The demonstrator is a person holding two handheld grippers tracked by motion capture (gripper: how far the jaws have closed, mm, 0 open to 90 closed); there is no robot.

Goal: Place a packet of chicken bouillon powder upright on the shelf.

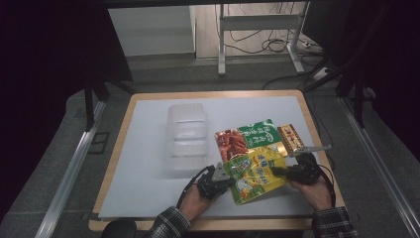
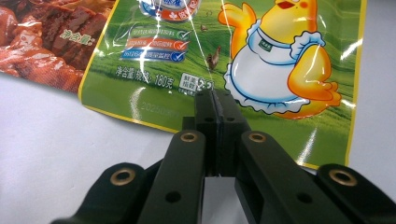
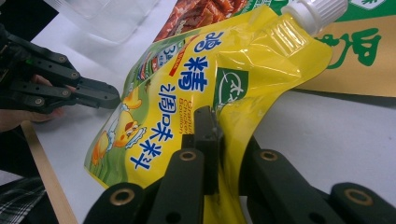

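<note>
The right hand-held gripper (image 3: 219, 140) had its black jaws clamped on one edge of the yellow pouch of chicken bouillon (image 3: 196, 98), the foil creased where it disappeared between the pads. From where I stood, the left hand-held gripper (image 2: 215, 109) pinched the opposite edge of that same pouch, its jaws pressed together with only the thin bottom seam between them, just below the printed cartoon chick in a white apron. So the pouch (image 1: 255, 173) hung stretched between the two, near the front right part of the counter (image 1: 143, 148), with the left hand-held gripper (image 1: 225, 178) at its near left corner and the right hand-held gripper (image 1: 280, 172) at its right side. Its white screw cap (image 3: 315, 11) pointed away from the person. Part of the pouch overlapped a flat green and red packet of meat snacks (image 1: 245, 136), which lay on the white counter top just beyond it. To the right of that packet lay a small brown and gold wrapped bar (image 1: 291, 138). Further left, near the middle of the counter, stood a clear plastic container (image 1: 187, 139), well apart from both hands. Plaid sleeves (image 1: 168, 223) came in from the near edge.
</note>
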